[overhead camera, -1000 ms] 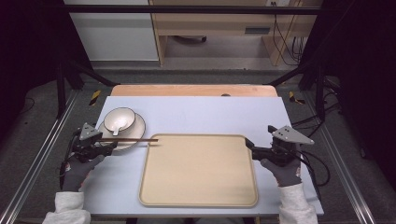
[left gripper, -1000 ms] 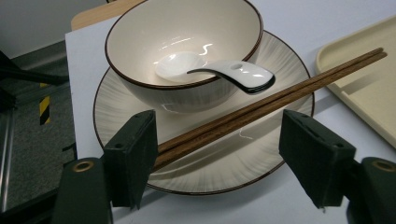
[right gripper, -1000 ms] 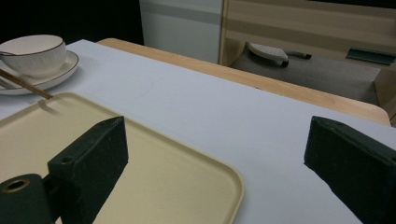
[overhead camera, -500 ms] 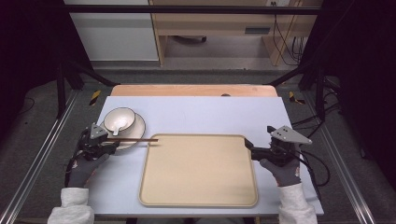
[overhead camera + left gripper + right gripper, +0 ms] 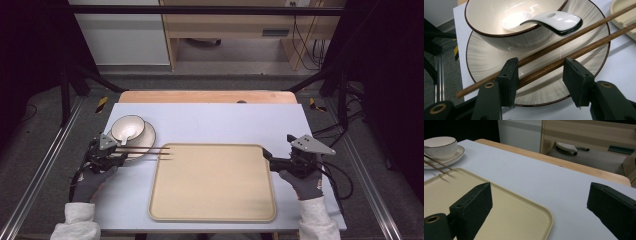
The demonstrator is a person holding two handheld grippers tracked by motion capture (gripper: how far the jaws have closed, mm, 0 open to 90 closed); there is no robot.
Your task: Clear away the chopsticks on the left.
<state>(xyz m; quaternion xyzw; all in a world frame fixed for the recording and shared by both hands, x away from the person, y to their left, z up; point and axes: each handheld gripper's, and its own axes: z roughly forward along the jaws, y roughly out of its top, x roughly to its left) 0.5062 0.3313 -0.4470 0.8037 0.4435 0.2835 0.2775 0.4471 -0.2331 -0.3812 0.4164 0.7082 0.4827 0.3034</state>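
Two wooden chopsticks lie across a ribbed plate, their tips reaching the left rim of a beige tray. On the plate stands a white bowl with a white spoon in it. My left gripper is open at the plate's near edge. In the left gripper view its jaws straddle one of the chopsticks, and the other runs behind the left jaw. My right gripper is open at the tray's far right corner, jaws wide apart on either side of the rim.
A pale blue mat covers the wooden table. Metal frame rails run along both sides. Cables trail from the right gripper at the table's right edge. A cabinet and wooden furniture stand beyond the far edge.
My left gripper has moved a little to the right, up to the plate and over the chopsticks' near ends. The chopsticks, the tray and my right gripper have stayed put.
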